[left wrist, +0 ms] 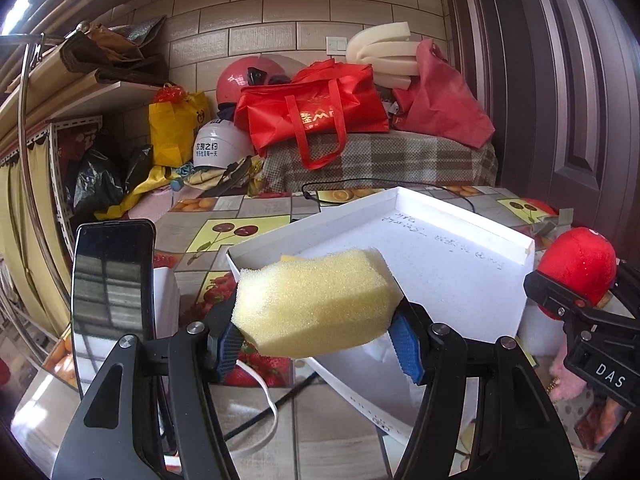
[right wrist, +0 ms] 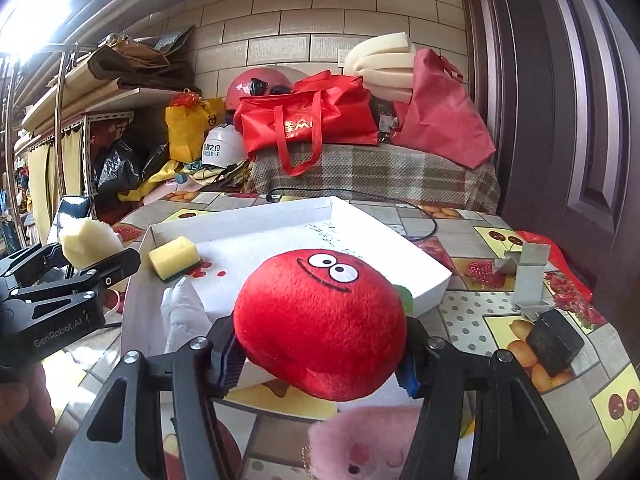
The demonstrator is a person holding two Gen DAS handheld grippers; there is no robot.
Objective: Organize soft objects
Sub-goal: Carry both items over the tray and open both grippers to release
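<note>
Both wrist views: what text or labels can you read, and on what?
"DAS": right claw body.
"GenRobot.AI": left claw body.
Red bag: gold logo, not legible.
White helmet: Chinese print, too small.
White tray: handwriting, unreadable.

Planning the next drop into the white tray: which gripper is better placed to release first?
Left, probably. The left gripper, shut on the yellow sponge, sits over the white tray edge. The right gripper holds the red plush in front of the tray.
</note>
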